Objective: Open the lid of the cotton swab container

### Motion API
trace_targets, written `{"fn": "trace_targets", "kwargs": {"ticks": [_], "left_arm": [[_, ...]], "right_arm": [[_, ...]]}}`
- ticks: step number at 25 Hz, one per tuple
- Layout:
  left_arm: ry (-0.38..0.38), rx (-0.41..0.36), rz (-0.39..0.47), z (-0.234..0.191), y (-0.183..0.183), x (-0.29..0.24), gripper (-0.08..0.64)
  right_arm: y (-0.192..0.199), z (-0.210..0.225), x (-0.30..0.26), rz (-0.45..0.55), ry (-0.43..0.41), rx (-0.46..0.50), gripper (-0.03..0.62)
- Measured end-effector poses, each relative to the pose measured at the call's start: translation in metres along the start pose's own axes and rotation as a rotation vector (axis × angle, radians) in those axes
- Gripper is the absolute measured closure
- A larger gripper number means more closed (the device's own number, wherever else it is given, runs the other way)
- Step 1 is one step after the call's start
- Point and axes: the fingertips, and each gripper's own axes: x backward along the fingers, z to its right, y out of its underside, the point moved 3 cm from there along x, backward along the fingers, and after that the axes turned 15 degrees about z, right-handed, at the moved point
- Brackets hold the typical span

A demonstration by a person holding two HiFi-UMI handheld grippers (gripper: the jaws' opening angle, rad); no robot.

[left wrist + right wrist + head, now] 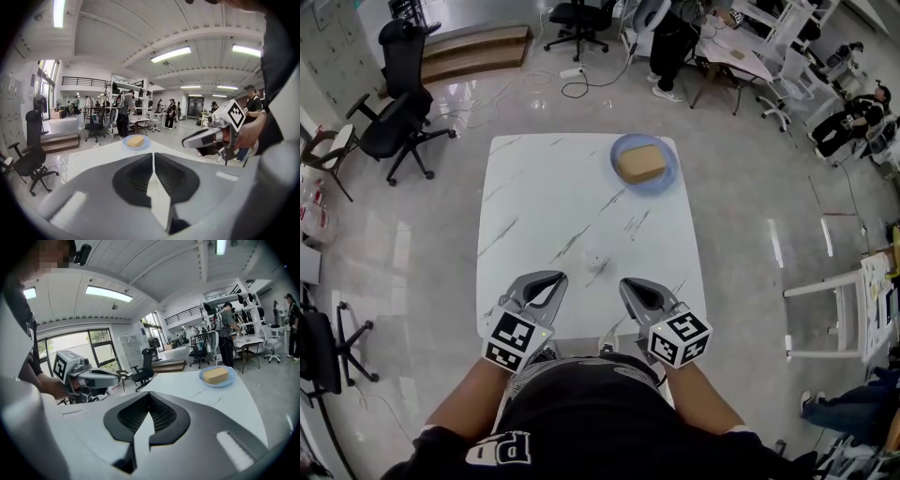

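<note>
well, the biggest thing is the shiny grey floor of a big room. on it stands a white desk with thin grey streaks like marble. a black office chair stands off past the desk's far left corner, and more chairs and tables fill the back of the room. the person with the camera, in a black shirt, is at the near edge of the desk and holds one gripper in each hand. the left gripper and the right gripper are side by side over the near part of the desk, a little apart, both pointing across it. the fingers of the left gripper are pressed together with nothing between them. the fingers of the right gripper are pressed together too, and hold nothing. a blue plate sits by the far right corner of the desk. a yellow-brown block, like a sponge, lies on it. the small clear container sits on the desk just ahead of the two grippers, in line with the gap between them. it touches neither and is well apart from the plate. it is too small to tell if its lid is on.
</note>
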Motion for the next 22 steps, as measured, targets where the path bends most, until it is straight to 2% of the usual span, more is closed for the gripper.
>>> {"fn": "trace_targets", "kwargs": {"ticks": [14, 15, 16, 17, 22], "left_arm": [[0.019, -0.007, 0.002, -0.0060, 0.0014, 0.0002, 0.497], [0.017, -0.009, 0.001, -0.0065, 0.0021, 0.0000, 0.485], [0.014, -0.011, -0.001, -0.0068, 0.0024, -0.0001, 0.430], [0.014, -0.013, -0.004, -0.0066, 0.0026, -0.0002, 0.410], [0.028, -0.019, 0.001, -0.0040, 0.0030, 0.0008, 0.379]], "right_arm": [[0.0008, 0.0007, -0.0074, -0.005, 0.005, 0.008, 0.592], [0.0011, 0.0011, -0.0067, -0.006, 0.006, 0.009, 0.592], [0.0008, 0.0015, -0.0058, -0.007, 0.007, 0.010, 0.592], [0.0003, 0.0018, -0.0047, -0.007, 0.008, 0.011, 0.592], [0.0006, 0.0003, -0.0028, -0.009, 0.010, 0.014, 0.592]]}}
